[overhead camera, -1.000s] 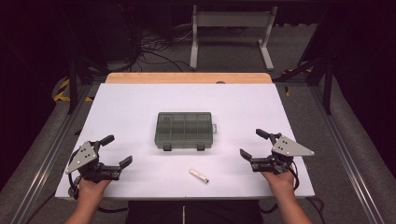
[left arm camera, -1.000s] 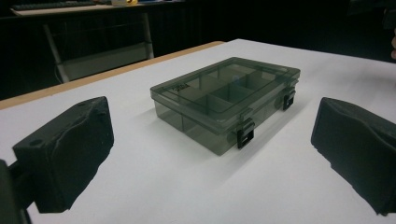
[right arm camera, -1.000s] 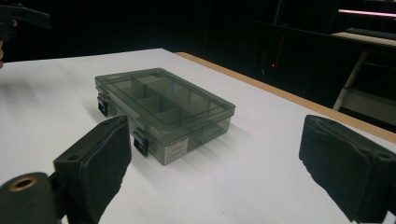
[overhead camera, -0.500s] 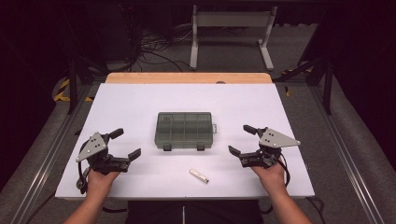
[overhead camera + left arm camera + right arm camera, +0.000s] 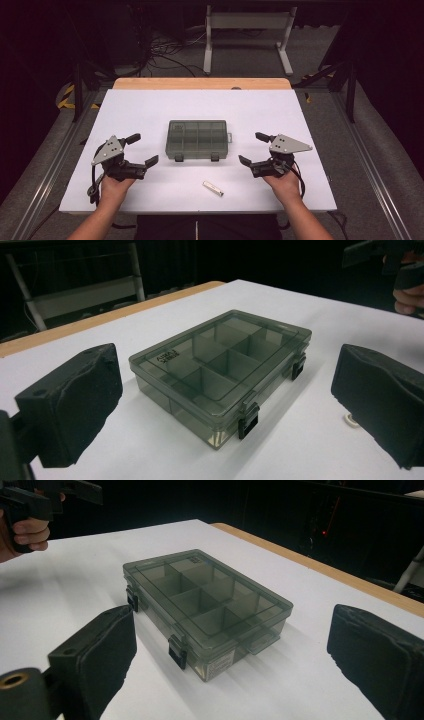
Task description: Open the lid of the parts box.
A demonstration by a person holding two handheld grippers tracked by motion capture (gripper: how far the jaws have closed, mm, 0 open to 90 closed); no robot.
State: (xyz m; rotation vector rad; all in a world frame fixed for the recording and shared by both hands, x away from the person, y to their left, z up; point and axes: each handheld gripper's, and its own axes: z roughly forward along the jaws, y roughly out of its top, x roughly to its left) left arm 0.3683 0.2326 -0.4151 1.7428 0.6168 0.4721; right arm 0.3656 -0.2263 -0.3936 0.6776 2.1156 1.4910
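A smoky clear plastic compartment box (image 5: pixel 197 139) lies shut in the middle of the white table (image 5: pixel 150 110), its two black latches facing the person. Both gripper views look at it, the box (image 5: pixel 220 371) and box (image 5: pixel 202 605) sitting between wide-apart jaws. My left gripper (image 5: pixel 141 149) is open, held left of the box and apart from it. My right gripper (image 5: pixel 253 148) is open too, right of the box with a small gap. A small white cylinder (image 5: pixel 212 188) lies on the table in front of the box, between the two hands.
The table has a wooden strip (image 5: pixel 200 83) along its far edge. A white metal stand (image 5: pixel 247 35) and cables sit on the dark floor behind. Metal rails (image 5: pixel 45 180) run along both sides of the table.
Both grippers have moved inward and forward toward the box over the last second. The box and the white cylinder have stayed in place.
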